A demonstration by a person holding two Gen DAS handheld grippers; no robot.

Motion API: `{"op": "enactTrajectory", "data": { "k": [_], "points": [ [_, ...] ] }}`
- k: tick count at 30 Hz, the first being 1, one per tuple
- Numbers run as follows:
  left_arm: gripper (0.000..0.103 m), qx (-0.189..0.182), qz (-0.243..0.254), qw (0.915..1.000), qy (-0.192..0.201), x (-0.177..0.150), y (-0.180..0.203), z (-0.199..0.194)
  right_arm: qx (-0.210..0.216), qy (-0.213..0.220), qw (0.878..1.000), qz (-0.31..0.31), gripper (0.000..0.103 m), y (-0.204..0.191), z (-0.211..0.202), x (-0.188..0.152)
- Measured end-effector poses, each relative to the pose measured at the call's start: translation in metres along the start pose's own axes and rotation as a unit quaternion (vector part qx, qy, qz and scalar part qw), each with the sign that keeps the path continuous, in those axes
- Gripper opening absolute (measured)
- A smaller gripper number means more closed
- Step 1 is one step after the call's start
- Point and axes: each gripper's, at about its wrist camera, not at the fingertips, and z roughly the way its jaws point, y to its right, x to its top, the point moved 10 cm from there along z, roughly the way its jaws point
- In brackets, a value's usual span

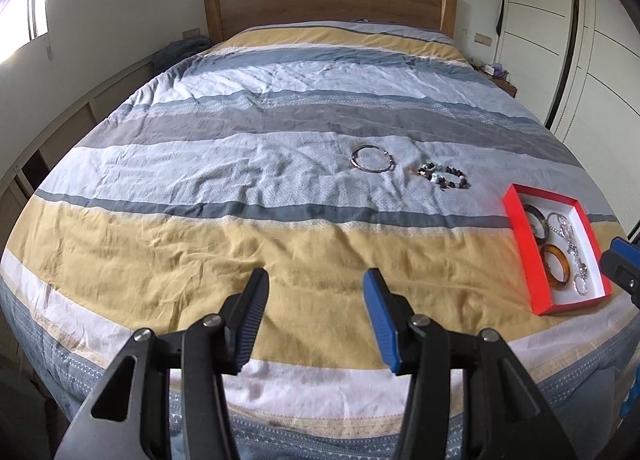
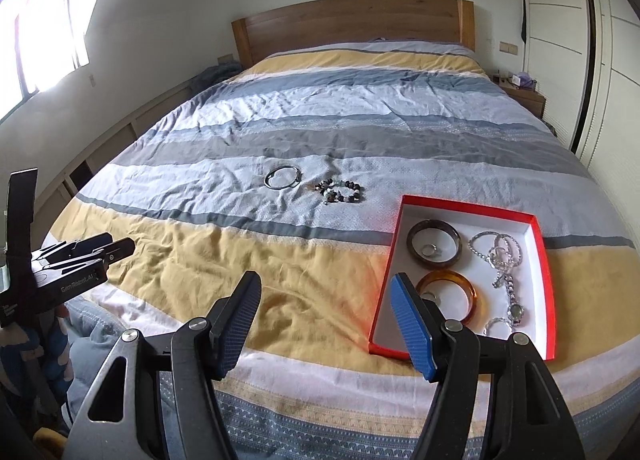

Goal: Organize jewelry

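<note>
Lying on rumpled striped bedding (image 2: 280, 107), a thin metal hoop (image 2: 282, 178) neighbours a beaded bracelet (image 2: 341, 191); both hand-held grippers (image 1: 316, 280) (image 2: 326, 286) gape empty.

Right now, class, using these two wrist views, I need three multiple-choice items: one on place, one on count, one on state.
1. Where does the beaded bracelet lie?
A. in the red box
B. on the bedspread, right of the silver bangle
C. on the nightstand

2. How many pieces of jewelry lie on the bedspread outside the red box?
A. one
B. two
C. four

3. What is the right gripper doing?
A. open, holding nothing
B. shut on a watch
C. shut on a ring

Answers:
B, it sits beside the silver bangle on the pale stripe.
B, only bangle and bracelet lie loose.
A, its pads stand apart with nothing between.
</note>
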Motion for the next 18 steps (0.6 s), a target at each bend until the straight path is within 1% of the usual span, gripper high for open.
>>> {"op": "enactTrajectory", "data": {
  "k": [7,13,18],
  "points": [
    [0.047,0.000,-0.009,0.9999,-0.011,0.021,-0.003,0.037,0.015,-0.015,1.000,-0.016,0.066,-0.005,0.042,0.017],
    [0.047,-0.014,-0.017,0.9995,-0.022,0.046,0.003,0.075,0.028,-0.033,0.999,-0.029,0.066,-0.008,0.088,0.036],
    [0.047,-0.030,-0.024,0.9986,-0.036,0.069,0.011,0.116,0.036,-0.058,0.997,-0.031,0.066,-0.006,0.132,0.049]
  ]
}}
